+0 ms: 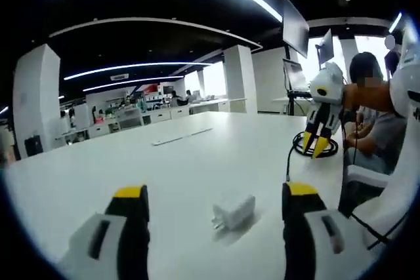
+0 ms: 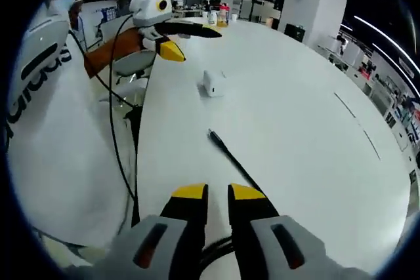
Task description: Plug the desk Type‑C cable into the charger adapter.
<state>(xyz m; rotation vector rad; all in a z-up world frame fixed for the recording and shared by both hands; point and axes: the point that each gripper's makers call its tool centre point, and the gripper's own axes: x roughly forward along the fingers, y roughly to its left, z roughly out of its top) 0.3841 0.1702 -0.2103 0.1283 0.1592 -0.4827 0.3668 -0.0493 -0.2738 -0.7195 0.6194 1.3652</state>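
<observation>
1. Lying on the white table (image 1: 197,162), the white charger (image 1: 233,211) sits between the two yellow-tipped jaws of the left claw (image 1: 216,195), a little ahead of their tips and touching neither.
2. That left claw stands wide open and holds nothing.
3. In the left gripper view the right claw (image 1: 319,141) hangs further off to the right, above the coiled part of the black cable (image 1: 314,147), its yellow tips pointing down and close together; whether they touch the cable cannot be told from here.
4. From that coil a black strand runs forward along the table, ending near the table's right edge.
5. In the right gripper view the right claw (image 2: 218,193) has its jaws drawn nearly together, a narrow gap between them.
6. The cable (image 2: 233,159) runs straight out ahead of those jaws, with its plug end (image 2: 214,137) lying free on the table; more of the cable loops under the jaws, and whether they pinch it cannot be told.
7. The charger (image 2: 211,83) lies well beyond the plug end, apart from it.
8. The left claw (image 2: 172,49) hovers just beside the charger, on its far left.
</observation>
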